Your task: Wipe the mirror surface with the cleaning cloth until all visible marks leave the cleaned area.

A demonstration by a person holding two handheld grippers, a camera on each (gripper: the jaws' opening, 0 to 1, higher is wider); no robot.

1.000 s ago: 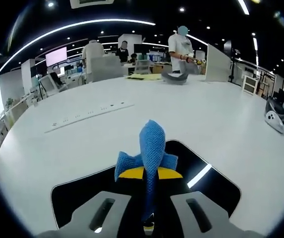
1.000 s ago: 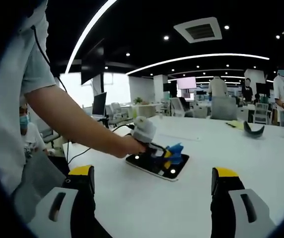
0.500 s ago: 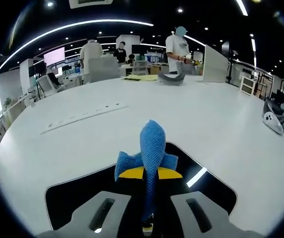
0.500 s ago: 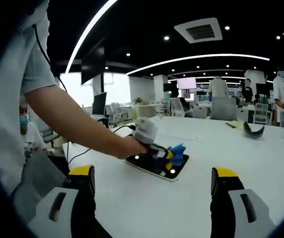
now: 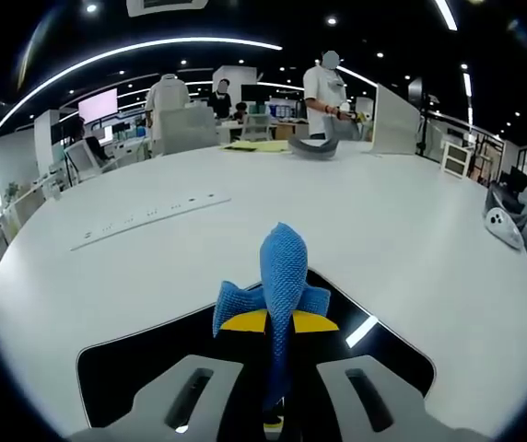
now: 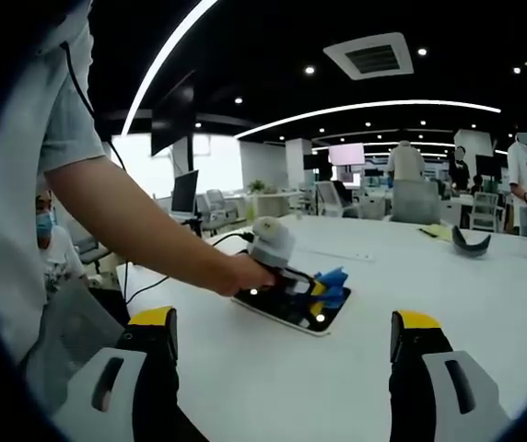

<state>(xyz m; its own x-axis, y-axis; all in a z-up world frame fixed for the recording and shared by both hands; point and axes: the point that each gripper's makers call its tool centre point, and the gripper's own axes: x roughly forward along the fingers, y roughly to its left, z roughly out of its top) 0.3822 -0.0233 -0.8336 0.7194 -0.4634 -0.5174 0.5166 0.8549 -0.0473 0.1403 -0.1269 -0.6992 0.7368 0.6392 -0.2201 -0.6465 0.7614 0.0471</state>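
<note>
A dark rectangular mirror (image 5: pixel 388 350) lies flat on the white table (image 5: pixel 402 230). My left gripper (image 5: pixel 277 318) is shut on a blue cleaning cloth (image 5: pixel 280 276), which sits bunched over the mirror between the yellow-tipped jaws. In the right gripper view the same mirror (image 6: pixel 286 315) lies in the middle distance with the blue cloth (image 6: pixel 331 282) on it, held by the left gripper (image 6: pixel 311 293) in a person's hand (image 6: pixel 236 273). My right gripper (image 6: pixel 282 345) hovers well short of the mirror, its jaws wide apart and empty.
A long white power strip (image 5: pixel 148 216) lies on the table beyond the mirror. A grey curved object (image 5: pixel 323 147) and a white panel (image 5: pixel 394 120) stand at the far edge, a small white device (image 5: pixel 501 224) at the right. People stand in the background.
The left gripper has slid slightly forward over the mirror with the cloth, so the mirror's near edge sits lower in the left gripper view. The right gripper has stayed still.
</note>
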